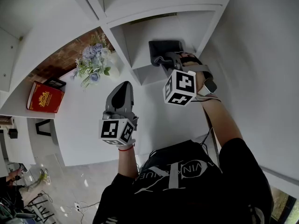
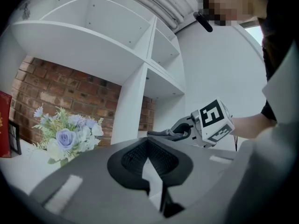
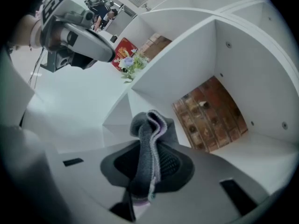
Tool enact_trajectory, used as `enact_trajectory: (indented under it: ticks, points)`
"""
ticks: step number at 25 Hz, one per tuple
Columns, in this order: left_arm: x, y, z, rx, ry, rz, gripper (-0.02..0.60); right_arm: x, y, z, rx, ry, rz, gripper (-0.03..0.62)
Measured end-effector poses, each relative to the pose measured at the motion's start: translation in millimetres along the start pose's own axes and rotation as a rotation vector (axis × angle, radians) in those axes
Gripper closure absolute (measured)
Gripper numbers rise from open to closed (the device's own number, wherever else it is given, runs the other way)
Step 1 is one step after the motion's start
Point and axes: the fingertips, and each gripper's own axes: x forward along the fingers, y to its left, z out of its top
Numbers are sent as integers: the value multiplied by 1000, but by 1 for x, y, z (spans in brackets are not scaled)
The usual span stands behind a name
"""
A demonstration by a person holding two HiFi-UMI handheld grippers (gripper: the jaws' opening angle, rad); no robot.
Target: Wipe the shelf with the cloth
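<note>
A grey cloth lies bunched against the white shelf board in an open compartment of the white shelf unit. My right gripper is shut on it, and the folded edge of the cloth sticks out past the right gripper's jaws toward the compartment's brick back. The left gripper view shows the right gripper from the side with the cloth in it. My left gripper hangs lower and to the left, in front of the shelf's white front, apart from the cloth. The left gripper is shut on nothing.
A bunch of pale blue and white flowers stands on the wide shelf to the left, with a red book and a small black frame further left. A white upright divider separates that shelf from the cloth's compartment.
</note>
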Motion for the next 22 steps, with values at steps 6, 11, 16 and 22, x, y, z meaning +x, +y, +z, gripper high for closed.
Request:
enact_trajectory:
  ticks: [6, 11, 16, 22]
  points:
    - [10, -15, -1, -4, 4, -43, 571, -8, -11, -33, 88, 39, -27, 523]
    - [14, -21, -1, -2, 9, -54, 569, -13, -18, -53, 124, 76, -60, 523]
    - [12, -23, -2, -1, 11, -57, 571, -15, -22, -68, 163, 105, -99, 523]
    - [-2, -18, 3, 4, 3, -39, 571, -20, -27, -85, 195, 177, -182, 523]
